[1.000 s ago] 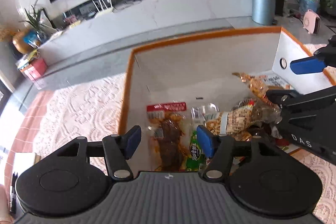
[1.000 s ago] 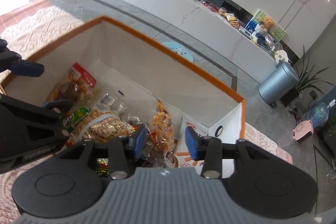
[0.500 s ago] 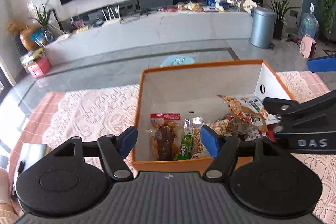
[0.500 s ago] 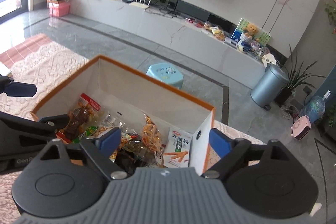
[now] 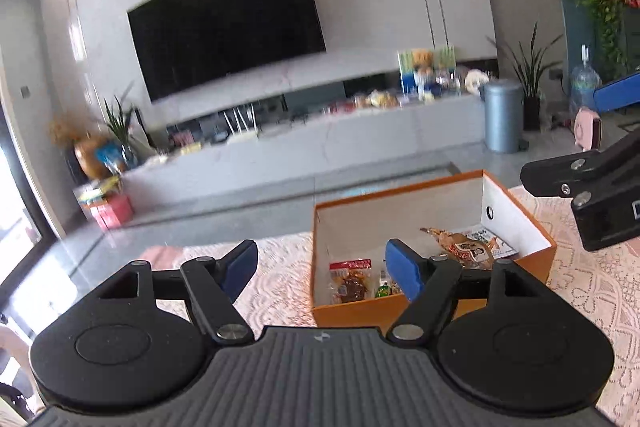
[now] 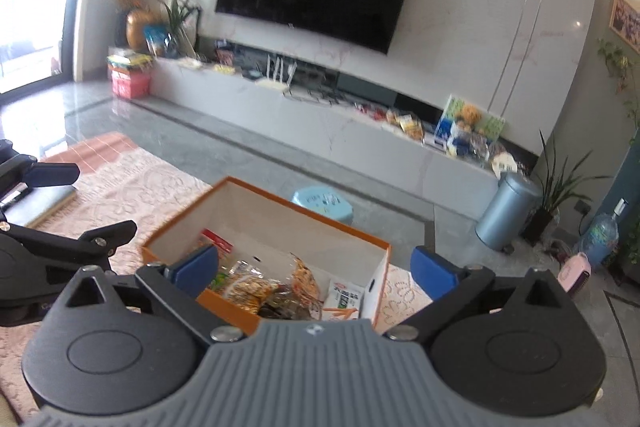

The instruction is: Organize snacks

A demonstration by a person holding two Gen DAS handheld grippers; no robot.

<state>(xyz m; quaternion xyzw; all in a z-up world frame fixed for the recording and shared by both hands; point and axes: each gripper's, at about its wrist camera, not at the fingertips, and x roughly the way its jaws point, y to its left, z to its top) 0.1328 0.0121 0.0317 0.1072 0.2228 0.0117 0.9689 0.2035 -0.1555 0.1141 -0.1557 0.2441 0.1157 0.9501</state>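
Snacks (image 6: 256, 287) sit in the orange box (image 5: 436, 301) on the lace-covered desk (image 5: 280, 279), box's long axis running left-right. Box lies ahead of and below both grippers. Left gripper (image 5: 322, 269): fingers opening, nothing btwn them. Right gripper (image 6: 316, 267): fingers also opening, empty, w/ box nearly centred below; prob the nearer one.

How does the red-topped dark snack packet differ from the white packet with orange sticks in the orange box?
The red-topped dark snack packet sits at the box's left end; the white packet with orange sticks leans at the right end, beside the holed wall. One is clear with dark contents, the other opaque white. Both lie in the orange box, ungripped.
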